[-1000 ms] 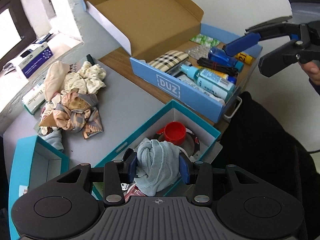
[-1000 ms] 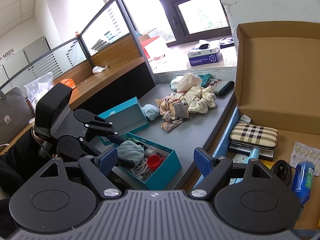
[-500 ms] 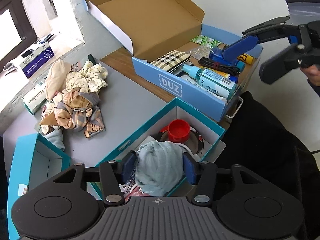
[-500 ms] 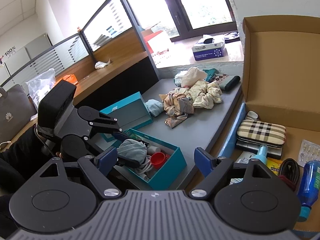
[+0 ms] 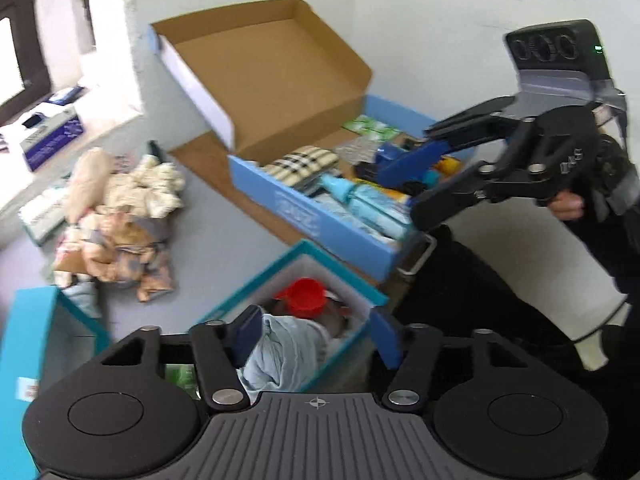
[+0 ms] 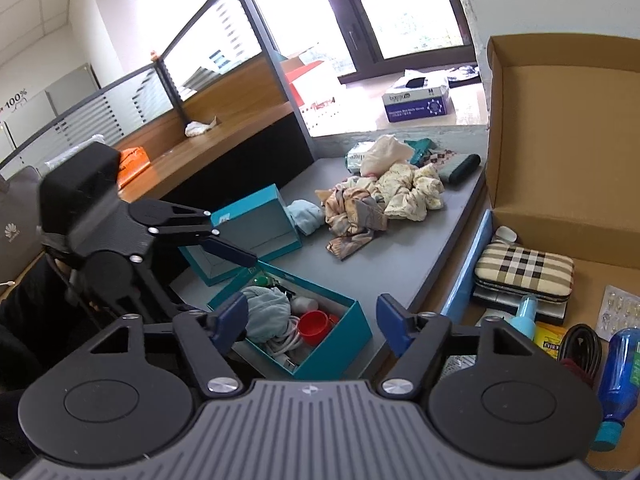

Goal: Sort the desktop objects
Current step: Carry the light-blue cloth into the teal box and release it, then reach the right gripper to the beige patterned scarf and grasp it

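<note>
Left tool (image 5: 316, 344) gapes above the cloth (image 5: 286, 354) we want in the teal box (image 5: 304, 250), lower centre; right tool (image 6: 312, 320) open, idle.

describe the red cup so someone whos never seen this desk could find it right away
Start at the big blue cardboard box with its brown lid flipped open, then look to the smaller open teal box in front of it on the grey desk. The red cup lies inside, beside a bundled light blue cloth and a white cable. It is the only bright red thing in that box.
</note>
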